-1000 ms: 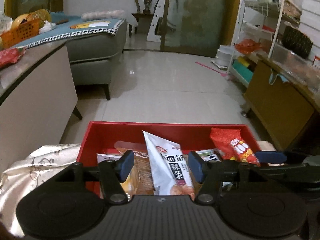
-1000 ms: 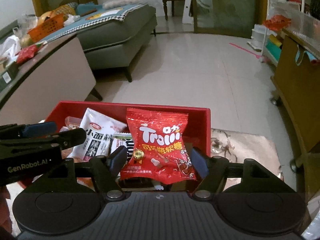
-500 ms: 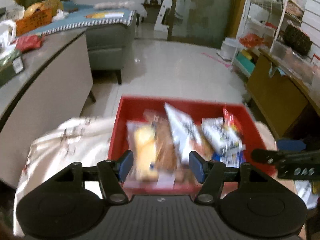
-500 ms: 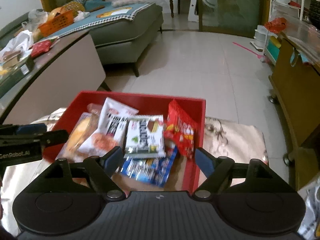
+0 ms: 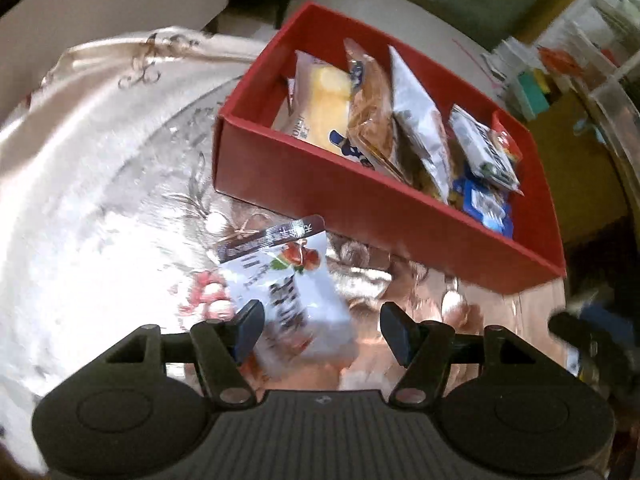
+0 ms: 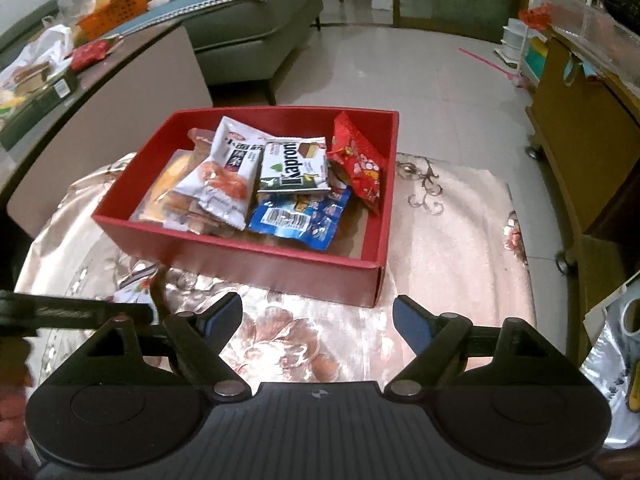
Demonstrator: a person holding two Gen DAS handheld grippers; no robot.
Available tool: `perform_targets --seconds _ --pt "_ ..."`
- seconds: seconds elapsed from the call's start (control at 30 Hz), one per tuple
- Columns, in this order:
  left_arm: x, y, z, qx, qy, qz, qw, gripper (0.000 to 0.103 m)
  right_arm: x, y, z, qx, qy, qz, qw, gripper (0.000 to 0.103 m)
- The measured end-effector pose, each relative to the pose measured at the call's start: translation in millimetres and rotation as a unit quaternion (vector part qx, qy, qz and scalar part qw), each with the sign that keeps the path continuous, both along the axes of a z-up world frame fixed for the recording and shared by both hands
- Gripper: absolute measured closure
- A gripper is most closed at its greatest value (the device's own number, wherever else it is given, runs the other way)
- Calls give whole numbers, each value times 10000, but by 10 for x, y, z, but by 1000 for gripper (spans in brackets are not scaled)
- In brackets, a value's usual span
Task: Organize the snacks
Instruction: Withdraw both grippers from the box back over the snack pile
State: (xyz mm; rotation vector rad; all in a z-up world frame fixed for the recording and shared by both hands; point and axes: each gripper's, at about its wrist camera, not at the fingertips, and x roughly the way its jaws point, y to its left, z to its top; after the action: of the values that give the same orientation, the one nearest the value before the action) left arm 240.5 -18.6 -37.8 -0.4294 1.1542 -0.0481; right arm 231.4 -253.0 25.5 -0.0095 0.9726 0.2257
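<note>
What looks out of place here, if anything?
One white snack packet lies outside the red box, on the floral cloth in front of its near wall, between the open fingers of the left gripper. The other snacks sit inside the box. The right gripper is open and empty.

Left wrist view smeared throughout. White snack packet (image 5: 288, 292) near front edge of floral tablecloth (image 5: 100, 184): print unreadable, lower end lost behind left gripper (image 5: 320, 326) body. Red box (image 6: 280, 256): cake and biscuit packets (image 6: 176, 196) mostly buried under white noodle-snack bag (image 6: 228, 168); blue packet (image 6: 300, 216) half under Kapron wafer pack (image 6: 294, 168). Silver bag (image 6: 612, 368) cut by right edge.
</note>
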Motion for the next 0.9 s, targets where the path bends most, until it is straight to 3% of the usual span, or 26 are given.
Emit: perform_targets --seconds 0.07,0.2,0.3,0.47,0.67,0.83,0.9 --pt "30 -53 -1 83 -106 137 9998 37 -15 -17 -7 4 14 60 10000 16" --pt "26 -146 -17 635 -182 97 9978 38 -11 -57 -46 18 85 154 9998 16" --pt "-63 -176 -41 1018 -251 -144 9944 48 -14 -78 -105 -34 200 281 9994 16" --pt "-304 -105 -7 969 -163 -632 9931 63 -2 -90 -246 -83 508 472 9976 16" --pt "-615 6 7 807 35 -1191 9896 63 -60 -79 -376 -50 767 700 9946 15" --pt "-640 164 22 571 32 -994 9934 59 -89 68 -488 -243 983 1035 9895 10" --pt "-638 183 36 584 -41 -940 9939 48 -97 127 -570 -414 1067 1032 9881 9"
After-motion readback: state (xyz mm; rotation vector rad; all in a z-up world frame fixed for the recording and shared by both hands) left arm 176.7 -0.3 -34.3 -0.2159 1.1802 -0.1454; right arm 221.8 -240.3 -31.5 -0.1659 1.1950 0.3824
